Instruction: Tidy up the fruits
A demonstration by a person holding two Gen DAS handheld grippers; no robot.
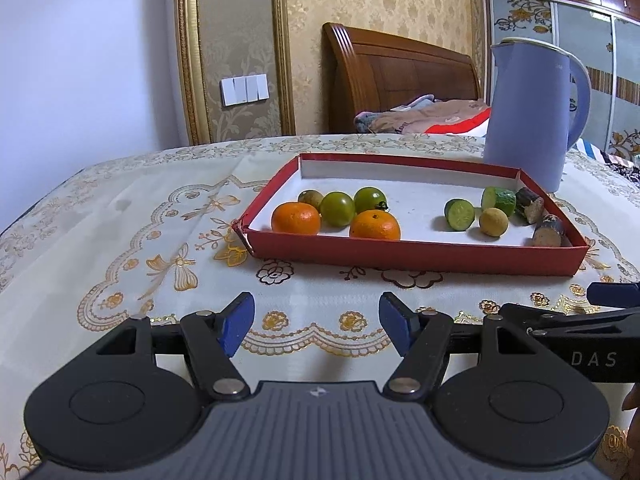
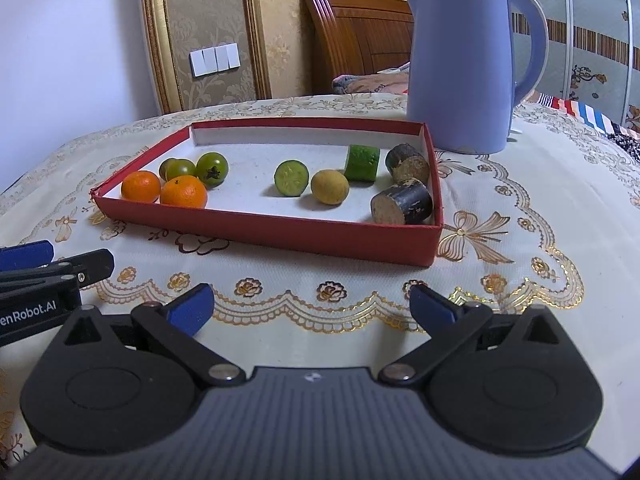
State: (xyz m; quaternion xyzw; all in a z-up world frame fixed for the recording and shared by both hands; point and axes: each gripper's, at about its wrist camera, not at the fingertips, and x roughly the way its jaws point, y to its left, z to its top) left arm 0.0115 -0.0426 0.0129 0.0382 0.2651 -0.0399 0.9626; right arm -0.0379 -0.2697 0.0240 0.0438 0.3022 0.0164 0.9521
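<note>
fruits sit in a shallow red cardboard tray on the floral tablecloth: two orange tangerines at its 9 o'clock end, green cucumber pieces toward 3. left gripper and right gripper hover at 6 o'clock, jaws apart, empty.

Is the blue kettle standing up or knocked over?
Standing up. The kettle sits upright on the tablecloth behind the red tray.
</note>
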